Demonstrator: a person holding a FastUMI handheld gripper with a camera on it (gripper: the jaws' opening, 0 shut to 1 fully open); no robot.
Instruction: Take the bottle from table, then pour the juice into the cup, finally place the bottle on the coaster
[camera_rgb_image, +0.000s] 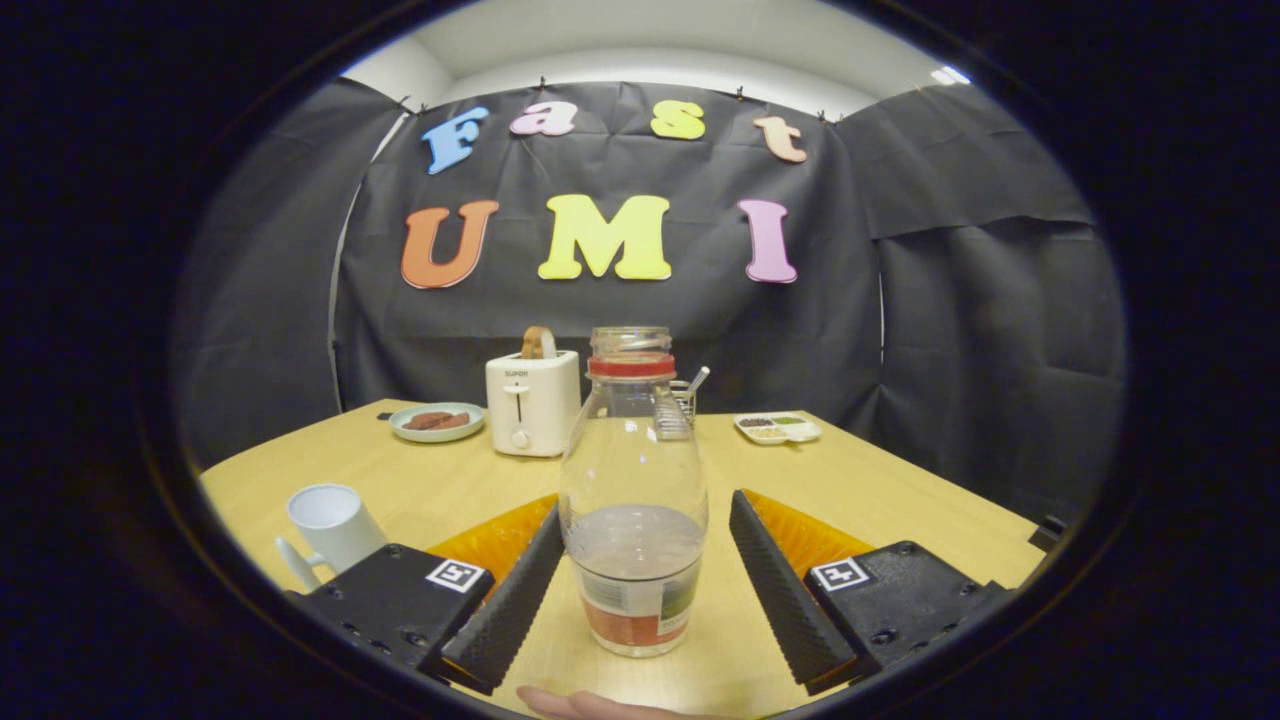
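We are logging a wooden table against black cloth walls. Left to right: a white cup sitting beside the left finger; a clear bottle, partly filled, standing between the spread, released fingers of the gripper, the left pad nearly touching it.

Desk — bottle upright between the spread fingers of the tool; cup left of them; toaster behind — plate to its left.

Clear glossy bottle, ribbed claw pads.
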